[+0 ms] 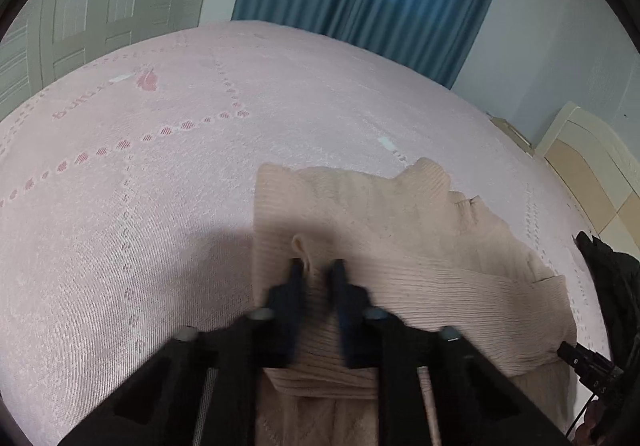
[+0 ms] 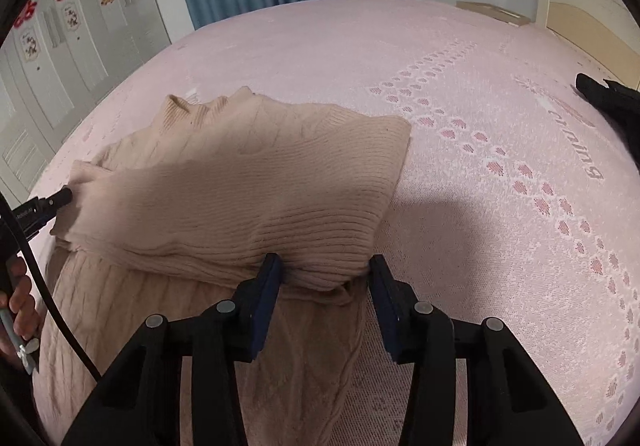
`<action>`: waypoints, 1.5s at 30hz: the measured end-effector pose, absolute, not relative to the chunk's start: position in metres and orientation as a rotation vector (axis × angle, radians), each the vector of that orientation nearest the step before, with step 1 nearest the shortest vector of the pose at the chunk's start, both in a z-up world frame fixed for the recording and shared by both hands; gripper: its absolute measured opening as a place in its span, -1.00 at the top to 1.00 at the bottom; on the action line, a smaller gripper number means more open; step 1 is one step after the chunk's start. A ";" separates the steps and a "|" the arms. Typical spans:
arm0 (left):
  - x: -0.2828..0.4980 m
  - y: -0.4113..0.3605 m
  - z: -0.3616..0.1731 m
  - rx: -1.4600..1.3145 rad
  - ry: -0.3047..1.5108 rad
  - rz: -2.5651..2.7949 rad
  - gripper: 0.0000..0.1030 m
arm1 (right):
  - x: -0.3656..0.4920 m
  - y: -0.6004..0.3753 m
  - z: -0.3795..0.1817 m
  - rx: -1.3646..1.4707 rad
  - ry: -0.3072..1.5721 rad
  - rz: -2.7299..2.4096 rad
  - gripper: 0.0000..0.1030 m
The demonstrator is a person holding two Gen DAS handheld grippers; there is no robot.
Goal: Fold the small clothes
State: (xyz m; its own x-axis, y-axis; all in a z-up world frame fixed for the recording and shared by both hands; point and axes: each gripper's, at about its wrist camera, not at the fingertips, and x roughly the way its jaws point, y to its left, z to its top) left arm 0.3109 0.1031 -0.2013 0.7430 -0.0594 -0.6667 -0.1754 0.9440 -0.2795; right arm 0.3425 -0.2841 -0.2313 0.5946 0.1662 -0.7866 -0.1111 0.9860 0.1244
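Observation:
A beige knit sweater [image 1: 404, 242] lies on the pink bed [image 1: 160, 205], its ribbed part folded over the lower body. My left gripper [image 1: 318, 266] sits low on the fold's left corner, fingers close together with a small pinch of knit between them. In the right wrist view the sweater [image 2: 256, 181] lies ahead and left. My right gripper [image 2: 326, 266] is open, its fingers on either side of the folded ribbed corner without closing on it. The left gripper's tip [image 2: 60, 199] touches the sweater's left edge there.
A blue curtain [image 1: 360, 1] and white wardrobe doors [image 2: 68, 37] stand beyond the bed. A cream headboard [image 1: 592, 165] is at the right. A dark garment [image 2: 612, 101] lies at the bed's far right edge.

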 end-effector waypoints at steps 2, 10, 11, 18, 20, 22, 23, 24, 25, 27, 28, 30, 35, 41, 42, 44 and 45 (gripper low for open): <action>0.306 0.100 -0.193 -0.322 0.682 0.070 0.85 | 0.342 -0.283 -0.229 0.065 0.910 0.170 0.12; 0.310 0.098 -0.178 -0.279 0.605 0.129 0.86 | 0.335 -0.293 -0.204 0.149 0.771 0.281 0.08; 0.313 0.100 -0.182 -0.275 0.622 0.147 0.86 | 0.336 -0.294 -0.202 0.156 0.759 0.289 0.08; 0.319 0.107 -0.199 -0.318 0.733 0.180 0.81 | 0.355 -0.281 -0.226 0.062 0.863 0.127 0.08; 0.316 0.108 -0.200 -0.325 0.749 0.173 0.62 | 0.364 -0.282 -0.239 0.064 0.929 0.089 0.04; 0.313 0.109 -0.201 -0.336 0.767 0.186 0.30 | 0.363 -0.288 -0.237 0.100 0.916 0.085 -0.03; 0.311 0.109 -0.201 -0.341 0.771 0.191 0.16 | 0.363 -0.291 -0.237 0.112 0.915 0.082 -0.06; 0.308 0.109 -0.201 -0.342 0.769 0.191 0.13 | 0.363 -0.293 -0.238 0.125 0.920 0.087 -0.06; 0.305 0.108 -0.199 -0.336 0.763 0.194 0.13 | 0.363 -0.295 -0.238 0.140 0.924 0.094 -0.06; 0.300 0.106 -0.197 -0.326 0.755 0.203 0.05 | 0.360 -0.299 -0.235 0.161 0.917 0.101 -0.06; 0.300 0.104 -0.197 -0.326 0.755 0.205 0.05 | 0.358 -0.301 -0.232 0.164 0.911 0.099 -0.06; 0.293 0.100 -0.196 -0.319 0.760 0.213 0.05 | 0.348 -0.305 -0.227 0.175 0.884 0.105 -0.05; 0.252 0.085 -0.186 -0.248 0.717 0.223 0.05 | 0.316 -0.316 -0.204 0.214 0.764 0.075 -0.05; 0.189 0.085 -0.188 -0.211 0.735 0.183 0.05 | 0.277 -0.329 -0.212 0.130 0.777 -0.083 0.21; 0.179 0.087 -0.188 -0.203 0.732 0.179 0.05 | 0.270 -0.333 -0.212 0.134 0.786 -0.096 0.22; 0.154 0.092 -0.185 -0.219 0.724 0.161 0.05 | 0.256 -0.339 -0.207 0.161 0.796 -0.096 0.30; 0.145 0.095 -0.183 -0.237 0.729 0.153 0.05 | 0.250 -0.340 -0.205 0.157 0.807 -0.097 0.35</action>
